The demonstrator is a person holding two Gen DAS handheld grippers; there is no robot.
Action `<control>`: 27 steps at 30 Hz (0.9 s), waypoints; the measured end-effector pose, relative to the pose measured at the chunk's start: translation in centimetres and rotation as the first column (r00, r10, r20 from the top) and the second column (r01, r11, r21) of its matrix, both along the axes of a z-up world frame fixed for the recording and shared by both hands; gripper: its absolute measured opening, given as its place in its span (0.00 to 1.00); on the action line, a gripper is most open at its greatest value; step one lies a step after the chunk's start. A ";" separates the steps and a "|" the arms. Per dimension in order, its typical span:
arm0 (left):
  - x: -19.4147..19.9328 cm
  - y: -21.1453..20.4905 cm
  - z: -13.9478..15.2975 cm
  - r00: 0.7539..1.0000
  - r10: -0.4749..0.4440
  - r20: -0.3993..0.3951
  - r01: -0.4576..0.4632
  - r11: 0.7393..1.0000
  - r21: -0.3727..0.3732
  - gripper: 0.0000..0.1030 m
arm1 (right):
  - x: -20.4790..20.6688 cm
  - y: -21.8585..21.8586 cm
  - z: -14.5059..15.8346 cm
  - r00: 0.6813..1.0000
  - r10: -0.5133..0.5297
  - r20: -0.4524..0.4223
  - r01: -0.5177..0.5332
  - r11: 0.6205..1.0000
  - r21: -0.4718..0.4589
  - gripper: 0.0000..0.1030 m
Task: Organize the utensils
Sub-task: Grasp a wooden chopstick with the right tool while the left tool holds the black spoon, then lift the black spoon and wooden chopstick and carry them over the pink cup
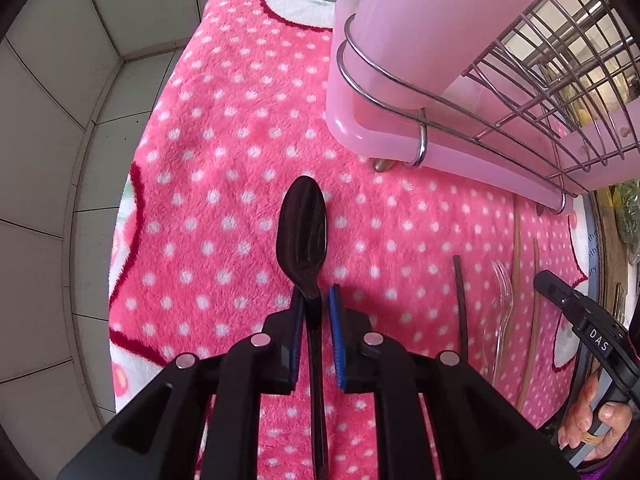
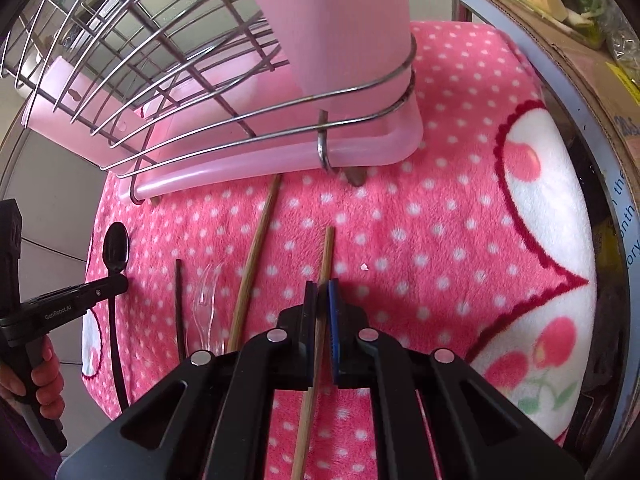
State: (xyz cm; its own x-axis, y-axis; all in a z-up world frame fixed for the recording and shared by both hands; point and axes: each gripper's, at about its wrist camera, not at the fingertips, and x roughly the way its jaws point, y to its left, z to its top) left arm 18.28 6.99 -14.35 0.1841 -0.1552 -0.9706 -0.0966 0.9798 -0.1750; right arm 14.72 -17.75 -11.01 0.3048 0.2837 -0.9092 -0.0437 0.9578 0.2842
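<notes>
The left tool (image 1: 316, 300) points down at a pink blanket (image 1: 240, 140) with white dots. A black spoon (image 1: 303, 232) lies between its two blue pads. The pads stand a little apart: the left pad touches the spoon's thin neck, and there is a small gap at the right pad. The spoon's round end sticks out just past the tips. Its long handle runs back under the tool.

The right tool (image 2: 322, 292) also points down. Its pads are pressed together on a wooden chopstick (image 2: 324, 264). The chopstick's top end pokes out in front of the tips, and the rest runs back under the tool.

Just to the left of the right tool lies a second wooden chopstick (image 2: 256, 256). Its far end reaches a pink tray (image 2: 248, 168). Further left lie a clear plastic fork (image 2: 206, 296) and a dark stick (image 2: 179, 304). Further left again are the black spoon and the left tool.

In front of both tools stands a wire rack (image 2: 120, 60) on the pink tray. A tall pink cup (image 2: 340, 20) sits in a ring of the rack.

A hand (image 2: 44, 380) holds the grip of the left tool.
</notes>
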 end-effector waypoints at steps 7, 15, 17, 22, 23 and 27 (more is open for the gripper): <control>-0.5 -2.2 0.1 1.000 0.000 0.007 0.000 0.999 0.041 0.13 | -0.8 1.4 -0.4 1.000 -0.011 0.010 0.011 1.000 0.005 0.06; -1.2 -3.5 0.8 0.999 -0.013 0.031 0.010 0.997 0.073 0.13 | -2.0 0.8 1.0 0.998 -0.020 0.052 0.019 1.000 0.015 0.06; -1.3 -3.6 0.9 0.999 -0.016 0.038 0.013 0.997 0.073 0.13 | -2.2 0.7 1.5 0.998 -0.024 0.064 0.023 1.000 0.020 0.06; -1.9 -3.9 1.3 0.997 -0.023 0.069 0.017 0.997 0.080 0.07 | -2.5 0.1 2.8 0.995 -0.033 0.093 0.028 0.998 0.051 0.06; -2.1 -4.0 1.5 0.997 -0.024 0.078 0.018 0.997 0.081 0.06 | -2.6 0.0 3.0 0.994 -0.034 0.100 0.029 0.998 0.054 0.06; -3.2 -4.0 2.4 0.992 -0.032 0.121 0.022 0.996 0.090 0.03 | -2.7 -0.5 4.0 0.992 -0.037 0.123 0.030 0.998 0.061 0.06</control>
State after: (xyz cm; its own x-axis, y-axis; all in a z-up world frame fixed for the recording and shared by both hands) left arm 15.08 3.00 -11.97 0.2986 -0.0768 -0.9513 -0.0531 0.9939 -0.0969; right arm 11.98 -18.21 -7.01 0.4245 0.3235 -0.8457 -0.0502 0.9410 0.3348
